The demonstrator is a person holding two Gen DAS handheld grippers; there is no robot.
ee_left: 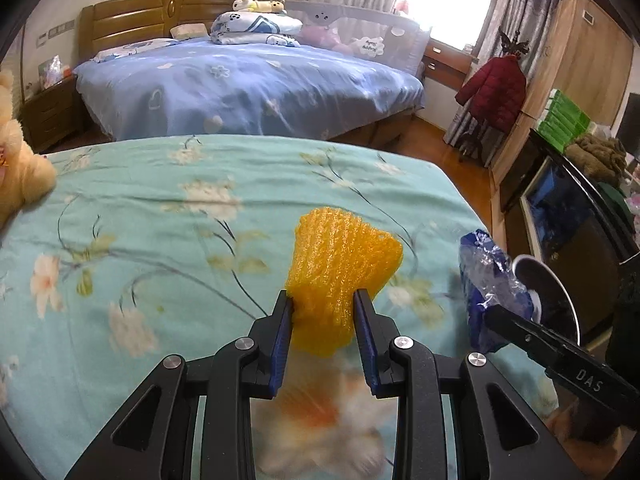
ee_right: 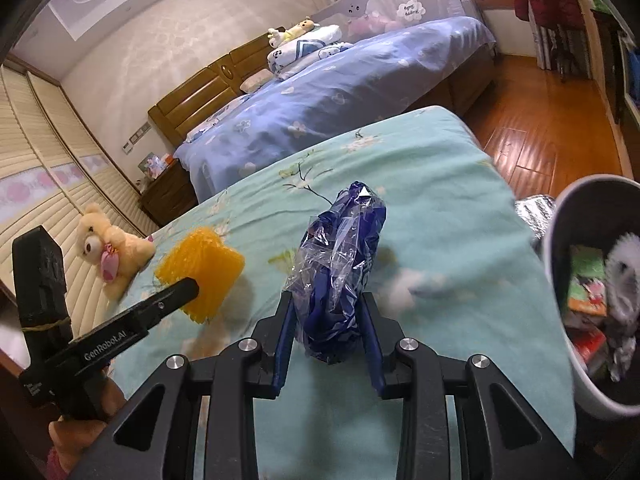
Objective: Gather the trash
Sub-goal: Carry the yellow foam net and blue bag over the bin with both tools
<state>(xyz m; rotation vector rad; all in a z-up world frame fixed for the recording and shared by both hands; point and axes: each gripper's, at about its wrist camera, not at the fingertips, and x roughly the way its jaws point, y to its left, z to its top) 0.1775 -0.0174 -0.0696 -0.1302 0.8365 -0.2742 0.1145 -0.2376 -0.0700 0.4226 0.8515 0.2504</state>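
Note:
My left gripper (ee_left: 323, 300) is shut on a yellow foam fruit net (ee_left: 340, 276) and holds it above the teal flowered bed (ee_left: 160, 220). The net also shows in the right wrist view (ee_right: 202, 274). My right gripper (ee_right: 328, 302) is shut on a crumpled blue and clear plastic wrapper (ee_right: 340, 268), held above the bed beside the net. The wrapper shows at the right of the left wrist view (ee_left: 486, 292). A round bin (ee_right: 560, 320) with trash inside stands just right of the wrapper, and its rim shows in the left wrist view (ee_left: 560, 292).
A cream teddy bear (ee_right: 108, 248) lies on the teal bed's far left. A second bed with blue bedding (ee_left: 248, 84) stands beyond. A dark cabinet (ee_left: 568, 216) and wooden floor (ee_right: 540, 128) lie to the right.

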